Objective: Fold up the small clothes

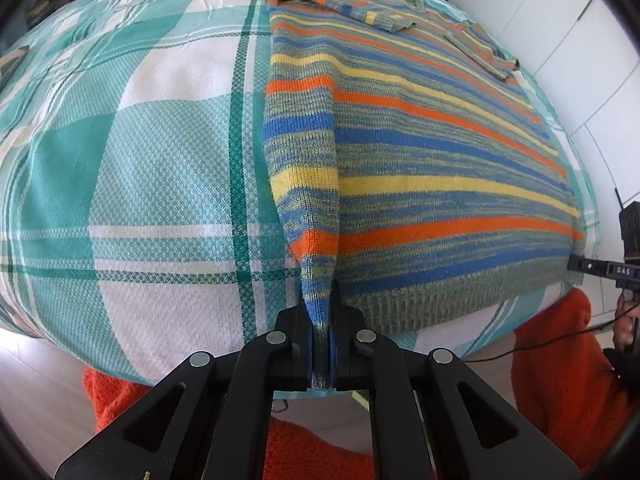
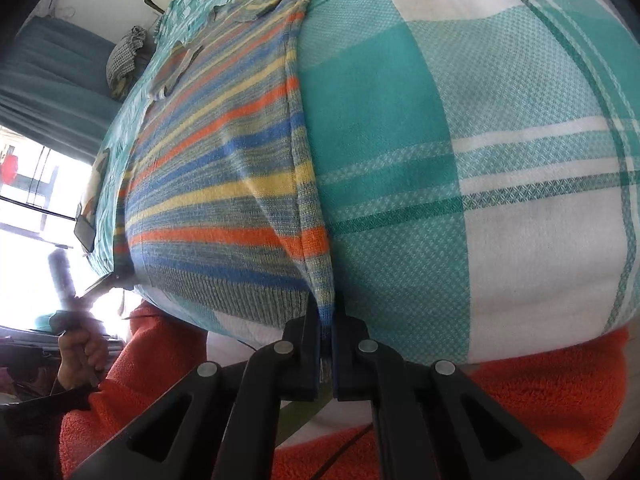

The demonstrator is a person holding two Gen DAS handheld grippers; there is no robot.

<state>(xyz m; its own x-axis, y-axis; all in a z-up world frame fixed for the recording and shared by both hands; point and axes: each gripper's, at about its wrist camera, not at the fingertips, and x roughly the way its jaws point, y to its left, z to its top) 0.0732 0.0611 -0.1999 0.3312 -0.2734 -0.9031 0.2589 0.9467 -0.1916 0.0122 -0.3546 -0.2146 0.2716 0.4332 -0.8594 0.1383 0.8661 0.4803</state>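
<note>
A striped knit sweater in blue, orange, yellow and grey lies flat on the teal plaid bed cover, with both sleeves folded across its far end. My left gripper is shut on the sweater's near left hem corner and lifts that edge into a ridge. My right gripper is shut on the near right hem corner of the sweater, also raised. The right gripper shows at the right edge of the left wrist view. The left gripper's tip shows in the right wrist view.
The plaid cover spreads wide on both sides of the sweater. The person's orange fleece is just below the bed edge. White cabinet doors stand beyond the far side. A window and a dotted cloth bundle are at left.
</note>
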